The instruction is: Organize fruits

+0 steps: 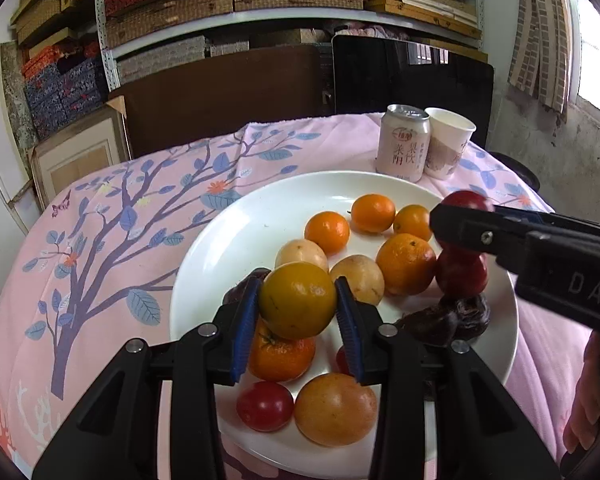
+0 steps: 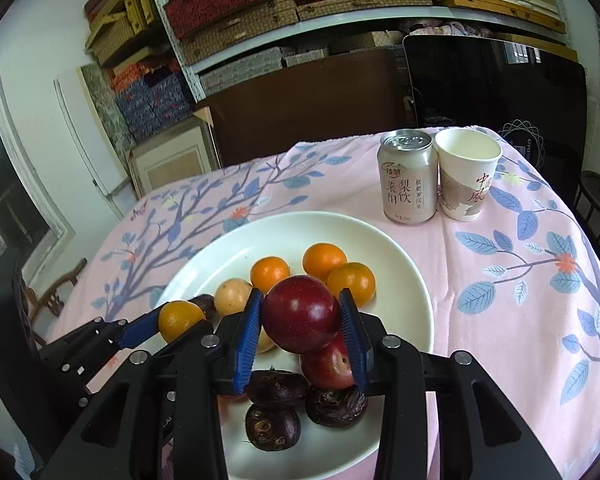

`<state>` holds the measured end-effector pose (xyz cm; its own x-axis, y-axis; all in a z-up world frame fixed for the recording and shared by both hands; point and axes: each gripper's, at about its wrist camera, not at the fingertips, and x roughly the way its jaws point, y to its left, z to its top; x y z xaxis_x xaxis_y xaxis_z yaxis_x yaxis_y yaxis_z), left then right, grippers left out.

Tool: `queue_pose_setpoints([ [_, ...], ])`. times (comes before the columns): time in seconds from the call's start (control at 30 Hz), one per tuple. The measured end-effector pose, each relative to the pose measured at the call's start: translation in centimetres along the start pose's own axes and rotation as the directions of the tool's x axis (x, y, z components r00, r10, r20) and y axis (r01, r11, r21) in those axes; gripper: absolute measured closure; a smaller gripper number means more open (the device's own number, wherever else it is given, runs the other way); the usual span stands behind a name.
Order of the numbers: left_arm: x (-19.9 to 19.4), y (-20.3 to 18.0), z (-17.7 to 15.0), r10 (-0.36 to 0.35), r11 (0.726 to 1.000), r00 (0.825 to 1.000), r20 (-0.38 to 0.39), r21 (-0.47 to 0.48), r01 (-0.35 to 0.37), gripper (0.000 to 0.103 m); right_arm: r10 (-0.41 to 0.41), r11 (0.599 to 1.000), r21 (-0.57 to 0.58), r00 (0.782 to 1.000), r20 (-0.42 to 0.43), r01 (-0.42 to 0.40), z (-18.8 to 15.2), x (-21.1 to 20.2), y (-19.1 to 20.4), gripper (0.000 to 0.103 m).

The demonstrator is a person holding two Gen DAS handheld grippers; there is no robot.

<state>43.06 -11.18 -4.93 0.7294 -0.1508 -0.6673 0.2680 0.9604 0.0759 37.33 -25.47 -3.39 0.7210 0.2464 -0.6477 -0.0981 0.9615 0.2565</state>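
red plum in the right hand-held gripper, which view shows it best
The right wrist view: the red plum sits centred and whole between the blue pads of the right hand-held gripper. In the left wrist view the plum is only a sliver above that gripper, which hides most of it.

A plate [image 2: 412,276] sits on the table [image 2: 520,280], fruit clustered on its near and right parts. Behind it to the right, a can [image 2: 408,178] stands just left of a cup [image 2: 466,176].

Pink drink can [image 2: 409,178] touching paper cup [image 2: 466,174] at its 3 o'clock, on floral tablecloth [image 2: 520,280]; shelving [image 2: 340,20] at 12 o'clock.
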Motion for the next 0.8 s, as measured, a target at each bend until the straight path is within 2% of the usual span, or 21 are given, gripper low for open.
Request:
queue_pose_setpoints([
  [0.03,-0.1,0.0,-0.1,0.014,1.0,1.0,0.011,0.005,-0.014,0.044,-0.011,1.0,-0.001,1.0,0.01,0.011,0.0,0.0,0.1,0.042],
  [0.1,-0.5,0.0,-0.1,0.025,1.0,0.999,0.032,0.004,-0.025,0.036,-0.017,1.0,-0.012,1.0,0.026,0.017,0.0,-0.3,0.3,0.039],
  [0.5,-5.3,0.7,-1.0,0.041,0.999,0.996,0.079,-0.033,-0.038,0.03,-0.002,1.0,0.005,0.997,0.083,0.001,-1.2,-4.8,0.7,0.039],
  [0.6,-7.4,0.6,-1.8,0.064,0.998,0.993,0.094,-0.025,-0.062,0.029,0.008,1.0,0.01,0.996,0.086,-0.009,-2.7,-6.1,1.1,0.039],
  [0.8,-11.8,1.5,-5.3,0.078,0.995,0.992,0.101,-0.073,-0.071,0.022,0.018,0.999,0.03,0.996,0.092,-0.021,-6.9,-8.7,1.3,0.036],
])
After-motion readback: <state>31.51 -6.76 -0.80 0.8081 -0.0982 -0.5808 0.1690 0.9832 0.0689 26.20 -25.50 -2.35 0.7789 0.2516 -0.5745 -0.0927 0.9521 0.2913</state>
